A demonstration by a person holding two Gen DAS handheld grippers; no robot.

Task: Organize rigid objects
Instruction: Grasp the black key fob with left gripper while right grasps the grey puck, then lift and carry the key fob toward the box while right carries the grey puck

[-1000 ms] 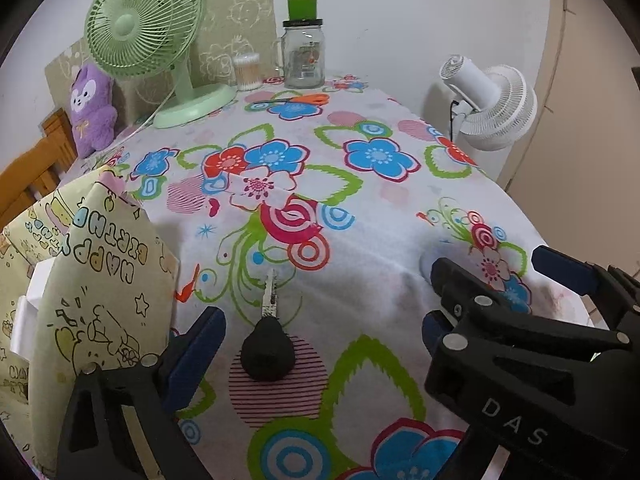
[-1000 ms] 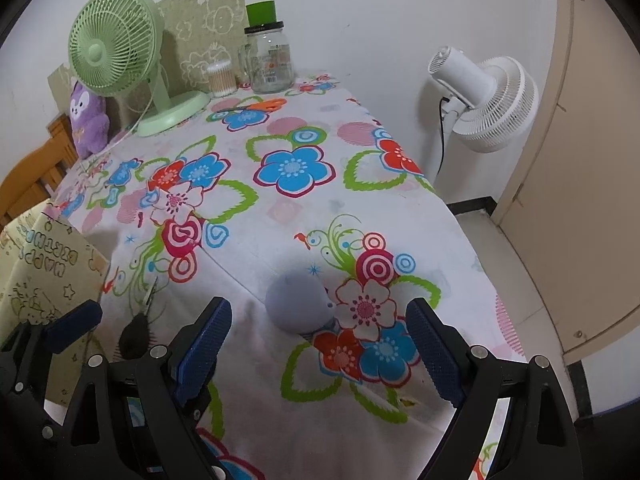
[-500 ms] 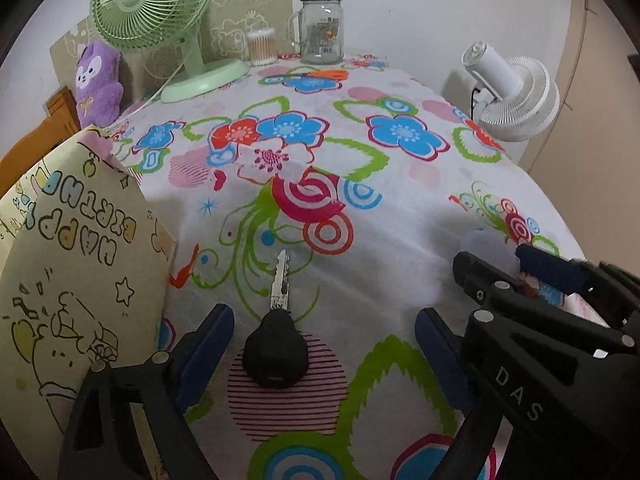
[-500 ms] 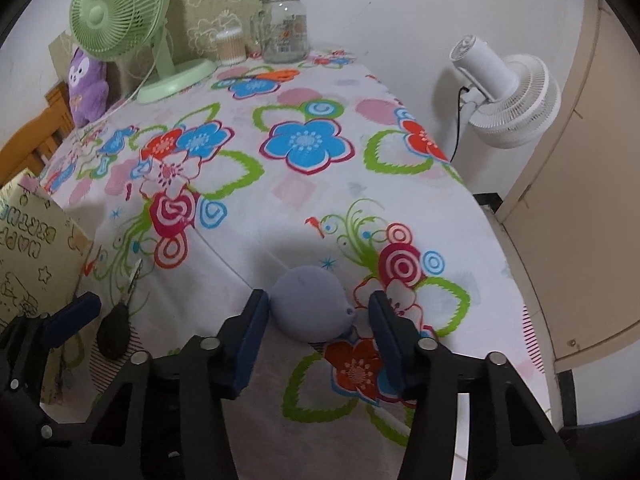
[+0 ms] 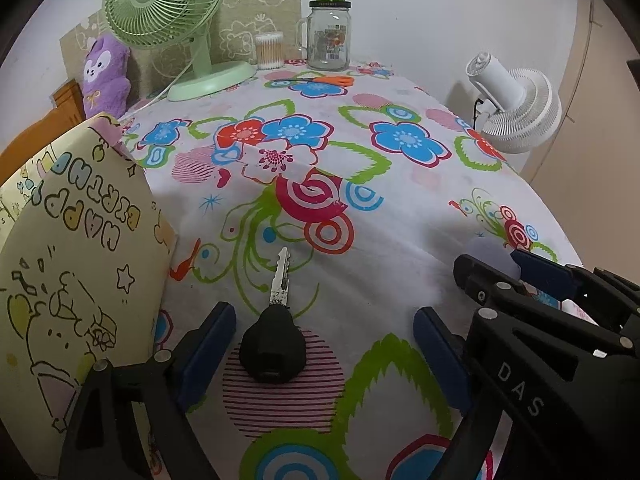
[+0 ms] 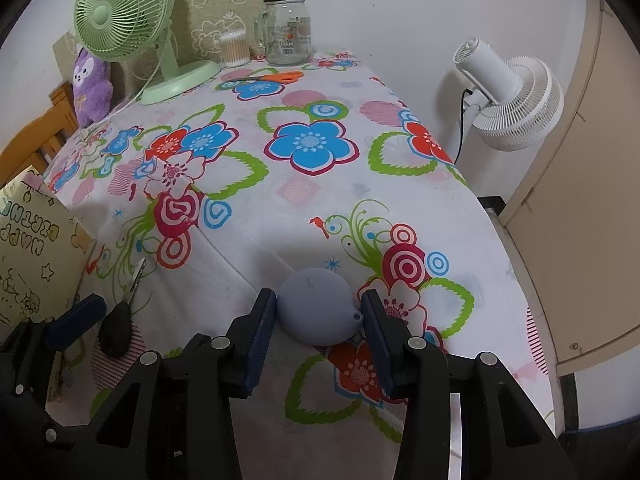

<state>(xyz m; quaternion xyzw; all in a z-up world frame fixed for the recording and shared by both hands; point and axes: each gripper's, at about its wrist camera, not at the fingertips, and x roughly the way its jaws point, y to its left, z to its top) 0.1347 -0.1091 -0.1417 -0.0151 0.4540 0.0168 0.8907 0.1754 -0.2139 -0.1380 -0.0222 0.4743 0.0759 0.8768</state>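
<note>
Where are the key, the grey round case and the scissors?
key (image 5: 273, 350): left wrist view, black head.
grey round case (image 6: 316, 306): right wrist view, top face.
scissors (image 6: 284, 77): right wrist view, orange handles.

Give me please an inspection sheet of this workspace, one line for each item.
Surface: flowered tablecloth, wrinkled.
Job's things: black-headed key lying flat; grey round case.
Clutter: green fan, glass jar, cotton swabs, orange scissors, purple plush, birthday bag.
Grippers: left gripper jaws closing, straddling the key; right gripper jaws closing around the case.
Cables: green fan's cord; white fan's black cable.
Surroundings: white fan, wall, door.
</note>
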